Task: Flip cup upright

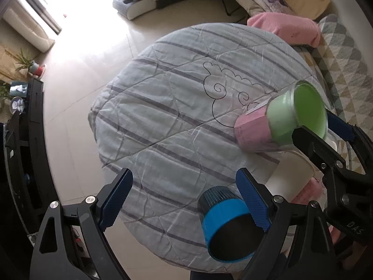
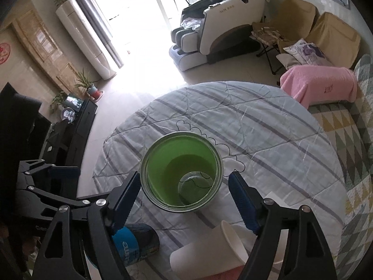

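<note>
Green-and-pink cup [image 1: 282,121], blue-banded cup [image 1: 227,221], grey-striped pale-blue cloth [image 1: 163,116].

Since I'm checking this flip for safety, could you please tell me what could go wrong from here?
1. The green glass cup sits tilted between the right gripper's fingers, with a slight gap at one finger; it could slip and fall.
2. The quilt is soft and wrinkled, so the cup might topple once set upright.
3. The blue cup lies on its side near the quilt's edge beside the open left gripper; a nudge might roll it off.
</note>
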Demonstrator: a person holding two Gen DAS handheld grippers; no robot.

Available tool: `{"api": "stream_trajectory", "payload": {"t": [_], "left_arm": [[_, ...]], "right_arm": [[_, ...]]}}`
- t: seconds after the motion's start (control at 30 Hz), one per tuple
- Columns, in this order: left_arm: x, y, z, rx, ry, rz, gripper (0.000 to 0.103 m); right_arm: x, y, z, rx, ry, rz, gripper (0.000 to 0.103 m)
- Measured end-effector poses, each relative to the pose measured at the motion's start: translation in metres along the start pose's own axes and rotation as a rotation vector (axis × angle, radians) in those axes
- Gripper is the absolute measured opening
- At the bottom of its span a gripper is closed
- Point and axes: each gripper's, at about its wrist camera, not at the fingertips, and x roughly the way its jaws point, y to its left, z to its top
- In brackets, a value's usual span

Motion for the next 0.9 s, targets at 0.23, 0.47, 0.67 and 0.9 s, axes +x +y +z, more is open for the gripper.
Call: {"api": "stream_trajectory", "payload": {"t": [0.23,0.47,0.67,0.9], "left_arm": [[-0.031,-0.009,-0.014,-0.029,-0.061,0.035,0.092],[-0.071,-0.027,-0.04,-0.059,-0.193,0.127,0.092],[-0.096,-0.041,-0.079,-0.11,-0.419,0.174,0.093],[-0.087,-0.059,-0.127,-0.135,-0.626,0.216,0.093]], "right_arm": [[-0.022,-0.002,0.003,-0.049,-0.005,0.009,0.079],[-0.052,-0.01,0.002,-0.123,0.009,0.029,0.08],[-0.075,-0.023,-0.001,-0.174,-0.033,0.067,0.081],[-0.081,-0.026,-0.03,-0.256,-0.107,0.063,0.082]]}}
